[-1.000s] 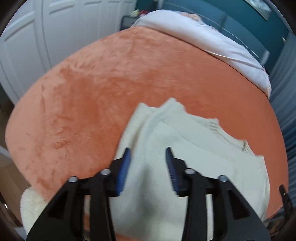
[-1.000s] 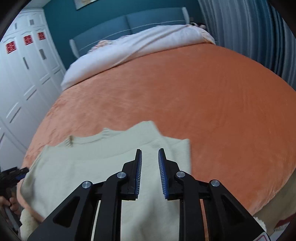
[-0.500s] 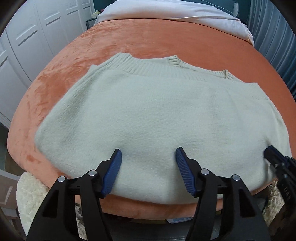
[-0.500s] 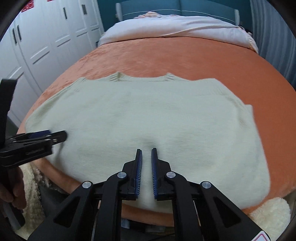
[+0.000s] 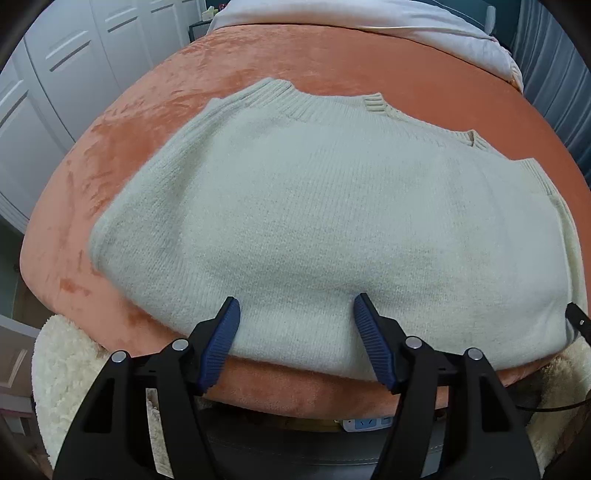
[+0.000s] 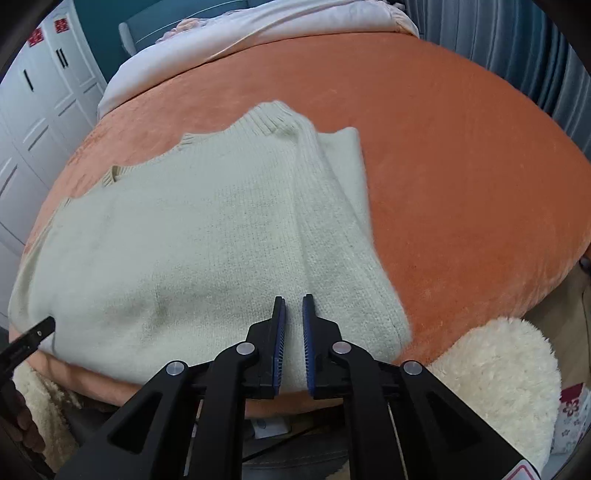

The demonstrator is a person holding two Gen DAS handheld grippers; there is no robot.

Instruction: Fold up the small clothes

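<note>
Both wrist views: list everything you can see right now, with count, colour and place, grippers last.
sweater: one, cream knit, spread flat on the near part of the bed, one side folded in along its edge.
blanket: one, orange plush, covering the bed.
duvet: one, pale pink-white, bunched at the bed's far end.
fluffy rug: one, cream, on the floor below the bed's near edge.
wardrobe: one, white panelled doors, beside the bed.
curtain: one, grey-blue, far side.
left gripper: black with blue pads, open over the sweater's near hem.
right gripper: black with blue pads, shut, above the near hem.

orange blanket (image 5: 332,66), white wardrobe doors (image 5: 74,66), fluffy cream rug (image 6: 506,369)
</note>
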